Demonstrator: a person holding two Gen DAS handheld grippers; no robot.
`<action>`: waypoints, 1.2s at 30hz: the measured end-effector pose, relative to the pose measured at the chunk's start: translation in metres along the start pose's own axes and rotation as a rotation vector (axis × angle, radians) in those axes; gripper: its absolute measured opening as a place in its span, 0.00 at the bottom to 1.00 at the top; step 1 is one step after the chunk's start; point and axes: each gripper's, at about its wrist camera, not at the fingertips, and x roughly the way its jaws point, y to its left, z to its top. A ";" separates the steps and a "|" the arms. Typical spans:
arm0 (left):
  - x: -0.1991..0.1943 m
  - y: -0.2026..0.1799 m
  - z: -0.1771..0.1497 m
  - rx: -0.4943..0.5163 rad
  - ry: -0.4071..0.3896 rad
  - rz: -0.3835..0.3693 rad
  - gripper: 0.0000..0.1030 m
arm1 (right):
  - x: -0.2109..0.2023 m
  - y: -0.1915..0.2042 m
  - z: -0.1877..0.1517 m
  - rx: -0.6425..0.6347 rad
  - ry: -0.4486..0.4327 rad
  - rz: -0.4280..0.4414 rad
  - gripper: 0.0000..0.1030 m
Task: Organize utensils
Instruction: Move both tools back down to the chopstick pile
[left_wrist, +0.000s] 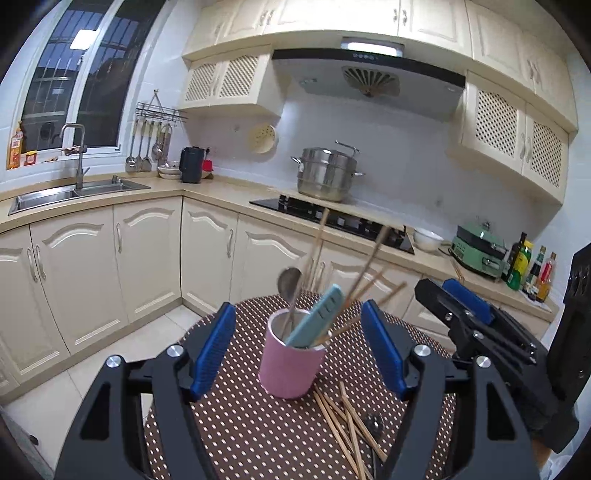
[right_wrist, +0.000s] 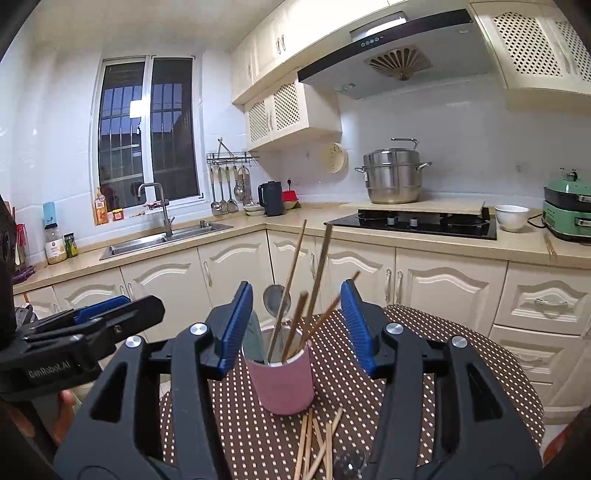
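right now my left claw is wide apart and holds nothing, and my right claw is also apart and holds nothing. the pink cup stands up on the dotted table, in front of both claws, not touching the blue pads. my left view shows a flat teal tool leaning in the cup beside a spoon; from my right view the left pad hides most of that tool. chopsticks stick up out of the cup. more loose chopsticks lie on the table just by the cup, close to me. far behind are the big steel pot by the stove and the sink.
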 end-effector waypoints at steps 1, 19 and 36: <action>0.001 -0.004 -0.003 0.009 0.014 0.001 0.68 | -0.004 -0.002 -0.002 0.003 0.004 -0.004 0.49; 0.087 -0.046 -0.095 -0.006 0.574 -0.078 0.72 | -0.014 -0.071 -0.078 0.104 0.343 -0.127 0.60; 0.150 -0.067 -0.130 0.067 0.754 -0.039 0.37 | -0.010 -0.103 -0.109 0.170 0.436 -0.131 0.61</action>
